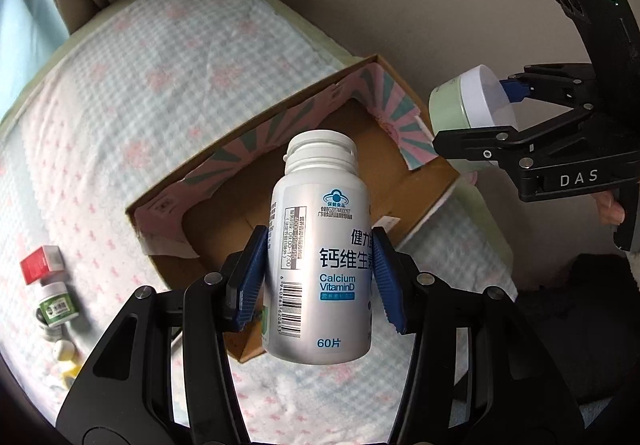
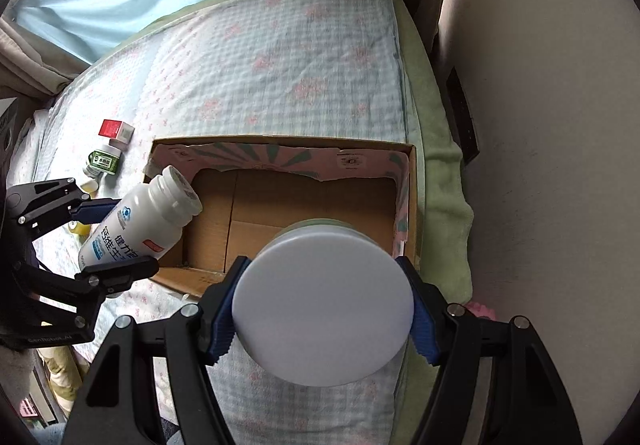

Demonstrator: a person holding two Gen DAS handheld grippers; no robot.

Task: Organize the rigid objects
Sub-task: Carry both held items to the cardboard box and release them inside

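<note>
My left gripper (image 1: 320, 277) is shut on a white calcium vitamin bottle (image 1: 320, 269) and holds it above the near left edge of an open cardboard box (image 1: 344, 165). In the right wrist view the bottle (image 2: 140, 221) tilts toward the box (image 2: 300, 201). My right gripper (image 2: 322, 309) is shut on a round green jar with a white lid (image 2: 322, 301), held above the box's near right side. The jar also shows in the left wrist view (image 1: 472, 109). The box floor looks bare.
The box sits on a bed with a checked floral cover (image 2: 280, 57). A red and white carton (image 2: 116, 129), a green-labelled small bottle (image 2: 105, 161) and small yellow items (image 1: 66, 355) lie left of the box. Curtains and a wall stand behind.
</note>
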